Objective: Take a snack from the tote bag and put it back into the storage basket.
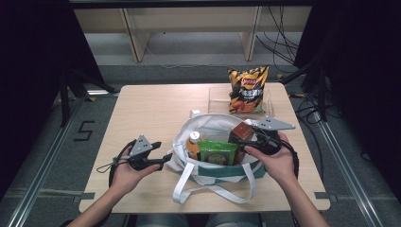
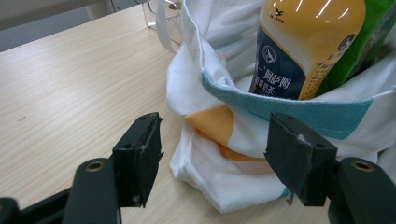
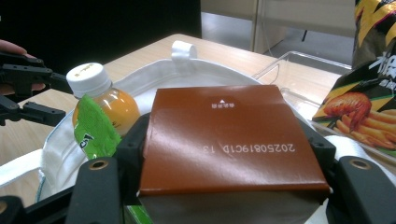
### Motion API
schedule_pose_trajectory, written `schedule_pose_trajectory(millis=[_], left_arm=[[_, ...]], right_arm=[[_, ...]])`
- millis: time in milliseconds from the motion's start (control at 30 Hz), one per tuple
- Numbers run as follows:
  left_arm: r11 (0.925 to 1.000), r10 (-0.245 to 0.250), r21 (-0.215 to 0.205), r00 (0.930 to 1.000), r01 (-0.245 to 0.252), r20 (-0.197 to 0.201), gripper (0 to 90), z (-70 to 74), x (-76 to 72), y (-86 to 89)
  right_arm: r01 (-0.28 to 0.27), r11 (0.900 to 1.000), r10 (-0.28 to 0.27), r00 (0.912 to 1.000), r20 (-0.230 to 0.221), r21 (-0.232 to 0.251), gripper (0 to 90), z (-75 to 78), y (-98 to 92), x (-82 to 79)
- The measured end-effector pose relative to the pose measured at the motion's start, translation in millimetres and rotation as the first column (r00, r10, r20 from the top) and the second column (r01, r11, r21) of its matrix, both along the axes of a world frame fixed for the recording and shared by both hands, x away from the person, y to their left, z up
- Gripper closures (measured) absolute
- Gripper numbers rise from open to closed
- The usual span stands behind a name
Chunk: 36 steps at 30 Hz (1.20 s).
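Observation:
A white tote bag [image 1: 213, 122] with a teal band stands open on the wooden table [image 1: 142, 109]. Inside it are an orange drink bottle [image 1: 193, 142], a green snack packet [image 1: 217, 152] and a brown box [image 1: 241, 132]. My right gripper [image 1: 243, 142] is shut on the brown box [image 3: 224, 135] at the bag's right side, and the box fills the gap between both pads. My left gripper [image 1: 165, 158] is open at the bag's left corner; its jaws straddle the cloth [image 2: 224, 186] without pressing it. The bottle [image 2: 303, 46] rises just behind that corner.
A chips bag [image 1: 247, 90] stands upright in a clear plastic tray [image 1: 215, 94] at the table's far side, just behind the tote. The bag's white handles [image 1: 213, 189] trail toward the near edge. Bare tabletop lies to the left.

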<state>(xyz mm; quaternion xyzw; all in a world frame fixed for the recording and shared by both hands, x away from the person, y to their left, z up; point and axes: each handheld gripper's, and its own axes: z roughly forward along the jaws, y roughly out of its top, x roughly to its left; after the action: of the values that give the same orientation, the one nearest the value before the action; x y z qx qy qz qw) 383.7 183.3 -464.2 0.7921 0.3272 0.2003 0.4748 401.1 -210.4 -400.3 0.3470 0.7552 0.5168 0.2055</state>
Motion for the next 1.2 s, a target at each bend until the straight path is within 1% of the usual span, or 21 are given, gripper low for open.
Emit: schedule_pose_trajectory(millis=[33,67,133,167,267,367,467,500,533,567,667,700,833,867,933,967,1033,1067,1100,1133,1200], left_arm=[[1.0000,0.004,0.001,1.0000,-0.004,0.001,35.3,-0.1,-0.4,-0.4],[1.0000,0.004,0.001,1.0000,-0.004,0.001,35.3,-0.1,-0.5,-0.5],[1.0000,0.004,0.002,1.0000,-0.004,0.002,35.3,0.0,-0.8,-0.7],[1.0000,0.000,0.005,1.0000,0.000,0.005,35.3,0.3,-0.5,-0.4],[1.0000,0.002,0.002,1.0000,-0.002,0.000,35.2,0.4,-0.5,0.2],[1.0000,0.003,0.006,1.0000,-0.003,0.006,35.2,0.6,-0.1,0.5],[1.0000,0.003,0.000,1.0000,-0.003,0.001,35.2,0.2,-0.5,0.0],[1.0000,0.008,0.002,1.0000,-0.008,0.001,35.2,0.2,-0.9,-0.3],[1.0000,0.008,0.001,1.0000,-0.008,0.000,35.2,0.0,-0.9,-0.3],[1.0000,0.007,0.001,1.0000,-0.007,0.001,35.2,-0.2,-0.8,-0.7],[1.0000,0.005,0.001,1.0000,-0.005,0.002,35.2,-0.2,-0.8,-0.9],[1.0000,0.002,-0.001,1.0000,-0.002,0.001,35.2,-0.3,-0.5,-0.9],[1.0000,0.007,0.000,1.0000,-0.007,0.002,35.2,-0.4,-0.5,-0.4],[1.0000,0.010,-0.001,1.0000,-0.010,0.001,35.2,-0.4,-0.6,-0.4],[0.9999,0.011,0.000,0.9999,-0.011,0.001,35.2,-0.1,-0.8,-0.3],[0.9999,0.011,0.000,0.9999,-0.011,0.002,35.2,-0.1,-0.9,-0.4],[1.0000,0.006,0.003,1.0000,-0.006,0.007,35.3,0.0,-1.0,-0.8],[1.0000,0.002,0.004,1.0000,-0.002,0.009,35.3,0.0,-0.9,-1.0],[1.0000,0.003,-0.005,1.0000,-0.003,0.004,35.4,-0.5,-1.1,-1.8],[0.9999,0.003,-0.012,1.0000,-0.003,-0.004,35.4,-1.0,-1.2,-2.6],[1.0000,-0.004,0.001,1.0000,0.004,0.003,35.3,-1.1,-1.1,-2.9]], right_arm=[[0.001,1.000,-0.001,1.0000,-0.003,-0.009,37.5,1.0,-0.2,-0.8],[-0.004,1.000,0.004,0.9998,-0.017,0.002,37.5,1.8,0.7,-2.3],[0.000,1.000,-0.001,1.0000,-0.008,-0.006,37.6,3.7,0.3,-3.4],[0.012,1.000,-0.012,0.9999,-0.008,0.024,37.7,5.2,1.5,-4.6],[0.013,1.000,-0.013,0.9999,-0.004,0.025,37.7,8.5,-0.3,-5.4],[0.020,0.999,-0.021,0.9997,0.015,0.044,37.8,14.5,-2.1,-6.9],[0.031,0.998,-0.032,0.9994,0.012,0.048,37.8,18.4,-3.0,-7.8],[0.019,0.999,-0.019,0.9998,-0.001,0.048,37.8,20.5,-4.2,-8.4],[0.021,0.999,-0.022,0.9997,0.014,0.050,37.8,21.4,-4.7,-8.3],[0.027,0.998,-0.027,0.9996,-0.005,0.059,37.9,24.5,-5.1,-10.0],[0.035,0.997,-0.035,0.9994,-0.002,0.065,37.9,27.0,-5.7,-11.0],[0.037,0.997,-0.038,0.9992,0.014,0.064,37.9,29.7,-7.0,-11.2],[0.032,0.997,-0.033,0.9993,0.016,0.077,37.9,34.2,-8.5,-11.8],[0.039,0.996,-0.041,0.9987,0.031,0.079,37.9,34.9,-9.1,-11.6],[0.049,0.995,-0.052,0.9983,0.026,0.082,37.9,36.1,-9.3,-12.7],[0.053,0.995,-0.054,0.9985,0.010,0.086,37.9,37.3,-9.5,-13.9],[0.054,0.993,-0.056,0.9984,0.014,0.100,37.9,39.5,-11.0,-13.6],[0.054,0.993,-0.056,0.9984,0.014,0.100,37.9,39.5,-11.0,-13.6],[0.049,0.995,-0.052,0.9982,0.029,0.090,37.9,40.2,-12.4,-12.2],[0.048,0.995,-0.050,0.9986,0.020,0.088,37.9,41.0,-13.4,-12.4],[0.055,0.993,-0.057,0.9982,0.018,0.102,37.9,41.4,-13.9,-12.9]])
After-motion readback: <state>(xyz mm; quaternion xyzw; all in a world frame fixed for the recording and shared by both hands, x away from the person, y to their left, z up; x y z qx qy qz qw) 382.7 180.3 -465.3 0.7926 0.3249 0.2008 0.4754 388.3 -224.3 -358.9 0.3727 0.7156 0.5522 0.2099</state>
